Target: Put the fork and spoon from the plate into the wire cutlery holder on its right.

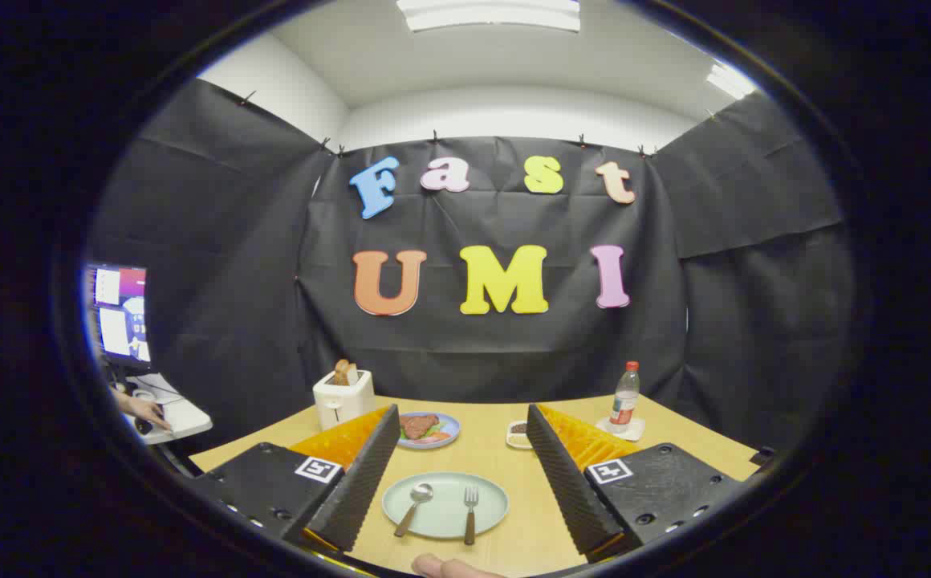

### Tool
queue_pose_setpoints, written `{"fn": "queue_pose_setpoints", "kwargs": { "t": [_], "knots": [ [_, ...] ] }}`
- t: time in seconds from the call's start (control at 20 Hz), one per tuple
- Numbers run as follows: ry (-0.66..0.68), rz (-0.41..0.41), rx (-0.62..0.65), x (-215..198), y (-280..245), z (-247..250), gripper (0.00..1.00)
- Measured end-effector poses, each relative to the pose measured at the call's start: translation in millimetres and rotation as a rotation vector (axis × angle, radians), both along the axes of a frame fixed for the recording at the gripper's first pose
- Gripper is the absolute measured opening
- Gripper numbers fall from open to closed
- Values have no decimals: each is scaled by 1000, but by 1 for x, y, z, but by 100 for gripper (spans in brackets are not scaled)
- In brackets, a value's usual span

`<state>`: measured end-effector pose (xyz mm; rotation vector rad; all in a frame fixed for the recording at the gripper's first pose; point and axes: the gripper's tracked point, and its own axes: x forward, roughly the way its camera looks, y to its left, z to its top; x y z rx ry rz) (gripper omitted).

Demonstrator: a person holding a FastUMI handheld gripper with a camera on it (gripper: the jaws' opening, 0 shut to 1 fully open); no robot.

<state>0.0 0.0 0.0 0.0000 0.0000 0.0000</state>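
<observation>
A: Claw state?
B: Gripper (pixel 459 474) spread wide; its black ribbed fingers (pixel 365 478) press on nothing, and the plate (pixel 491 507) lies on the table (pixel 489 421) in the gap between them.
A: Task items?
B: Plate pale green, round; spoon (pixel 413 508) on its left half, fork (pixel 470 514) on its right, apart, both with metal heads pointing away and brown handles toward the camera.
A: Cutlery holder?
B: Cannot tell; the right finger covers that side.
A: Beyond the fingers?
B: Blue plate of food (pixel 428 429); white toaster (pixel 343 399) with bread; small dish (pixel 518 434); bottle (pixel 625 396) on a white coaster; a fingertip (pixel 433 566) just nearer than the plate.
</observation>
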Motion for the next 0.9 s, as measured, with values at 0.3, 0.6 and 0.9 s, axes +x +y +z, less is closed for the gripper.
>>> {"fn": "queue_pose_setpoints", "kwargs": {
  "t": [0.3,0.6,0.9],
  "knots": [
    [20,-37,19,0,-10,-4,95],
    [42,-53,24,4,-17,-7,95],
    [37,-60,12,5,-22,2,95]
  ]
}}
